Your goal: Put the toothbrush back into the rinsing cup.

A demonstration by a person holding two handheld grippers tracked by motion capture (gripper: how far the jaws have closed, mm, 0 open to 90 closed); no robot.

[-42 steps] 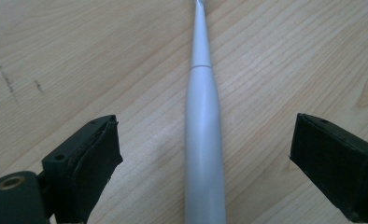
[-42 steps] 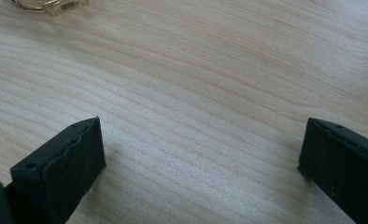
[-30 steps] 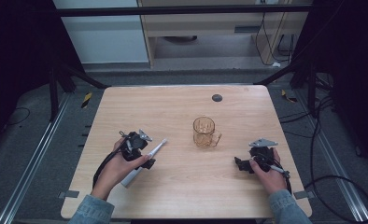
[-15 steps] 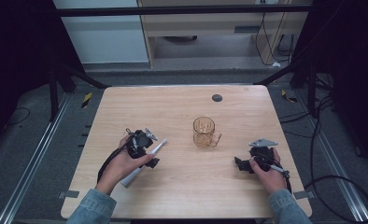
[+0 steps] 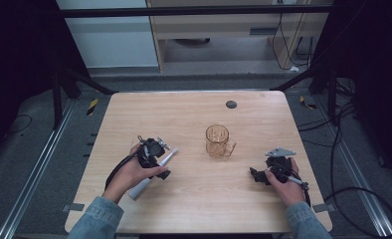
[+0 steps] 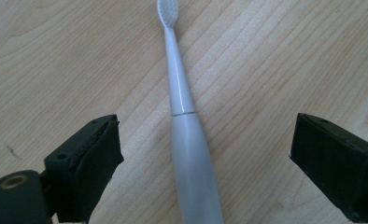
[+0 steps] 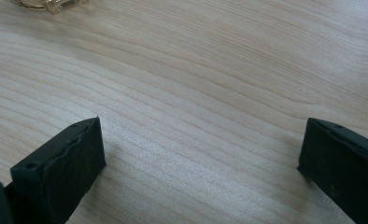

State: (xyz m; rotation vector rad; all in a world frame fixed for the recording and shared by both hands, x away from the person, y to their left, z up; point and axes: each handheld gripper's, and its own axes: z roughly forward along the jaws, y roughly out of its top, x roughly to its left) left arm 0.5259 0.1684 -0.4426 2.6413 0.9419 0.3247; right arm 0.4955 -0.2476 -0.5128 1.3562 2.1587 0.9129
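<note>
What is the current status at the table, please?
Left gripper open, jaws straddling toothbrush, not closed. Right gripper open over bare table. Mug stands apart; nothing in the way.

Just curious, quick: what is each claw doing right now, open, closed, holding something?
Left claw: open, jaws either side of the white toothbrush, not gripping it.
Right claw: open, holding nothing.

Between the wide-apart jaws of the left gripper (image 6: pixel 205 154) lies a white electric toothbrush (image 6: pixel 187 140) with bare wood either side, while the right gripper (image 7: pixel 201 163) spans bare wooden tabletop (image 7: pixel 210 93), an amber glass mug (image 5: pixel 218 141) standing well beyond.
</note>
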